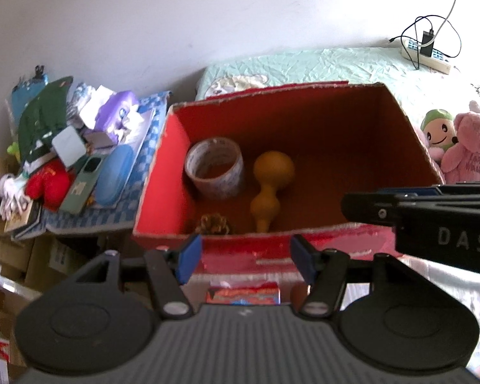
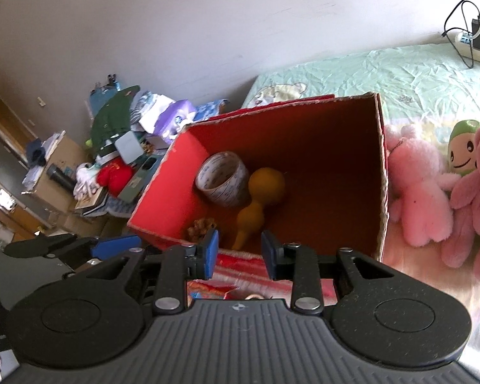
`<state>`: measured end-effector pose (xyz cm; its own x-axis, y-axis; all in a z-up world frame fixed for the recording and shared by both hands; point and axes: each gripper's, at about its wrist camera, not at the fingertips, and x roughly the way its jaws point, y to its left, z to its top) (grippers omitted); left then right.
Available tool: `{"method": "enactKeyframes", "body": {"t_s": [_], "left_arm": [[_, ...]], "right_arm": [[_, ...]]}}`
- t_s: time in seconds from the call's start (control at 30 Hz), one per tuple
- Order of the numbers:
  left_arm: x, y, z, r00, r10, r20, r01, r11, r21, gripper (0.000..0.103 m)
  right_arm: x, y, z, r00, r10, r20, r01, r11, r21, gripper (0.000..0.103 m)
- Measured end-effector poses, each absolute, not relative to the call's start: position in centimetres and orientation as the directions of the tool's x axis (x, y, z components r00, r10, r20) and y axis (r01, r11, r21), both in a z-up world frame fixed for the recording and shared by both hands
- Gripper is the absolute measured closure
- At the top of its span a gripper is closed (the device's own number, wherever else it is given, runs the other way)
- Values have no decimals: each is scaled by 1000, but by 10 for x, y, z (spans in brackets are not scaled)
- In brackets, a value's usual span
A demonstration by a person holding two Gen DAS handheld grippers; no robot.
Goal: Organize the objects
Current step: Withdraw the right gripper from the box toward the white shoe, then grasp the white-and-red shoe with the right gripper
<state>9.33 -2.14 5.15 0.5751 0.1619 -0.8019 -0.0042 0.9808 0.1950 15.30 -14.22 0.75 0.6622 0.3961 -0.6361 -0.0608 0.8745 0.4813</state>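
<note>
Red cardboard box (image 1: 304,121): clear tape roll (image 1: 215,172), yellow gourd toy (image 1: 270,185), brown pine cone (image 1: 213,223) already inside, at 9 o'clock. Pink plush toys (image 2: 432,198) left outside at 3 o'clock. Left gripper (image 1: 244,256), right gripper (image 2: 240,252): jaws apart, nothing held.

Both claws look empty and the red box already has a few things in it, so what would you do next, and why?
Probably swing the right gripper toward the pink plush toys beside the red box. Both it and the left gripper are open and empty, the toys lie outside, and the box's right half is bare.
</note>
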Motion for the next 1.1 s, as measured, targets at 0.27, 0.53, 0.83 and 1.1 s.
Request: {"method": "enactKeyframes", "body": {"t_s": [0.27,0.53,0.83,1.1], "left_arm": [[73,-21,46,557,179,-811,-51,982,181,38],[56,-16,31,528,143,-837,-63,990,129,38],[39,-24,12,525,85,-847,11,994,107,38],[26,-24,-5,507,-60,-860,83,996,-21,40]], "right_arm": [[138,-141,1,633,447,-633,-101,858,504,70],[128,-140,-17,584,481,-654,-106,844,526,70],[127,-141,-44,504,528,-683,-69,813,578,70],[129,-142,-68,441,554,-706,-32,796,604,70]]}}
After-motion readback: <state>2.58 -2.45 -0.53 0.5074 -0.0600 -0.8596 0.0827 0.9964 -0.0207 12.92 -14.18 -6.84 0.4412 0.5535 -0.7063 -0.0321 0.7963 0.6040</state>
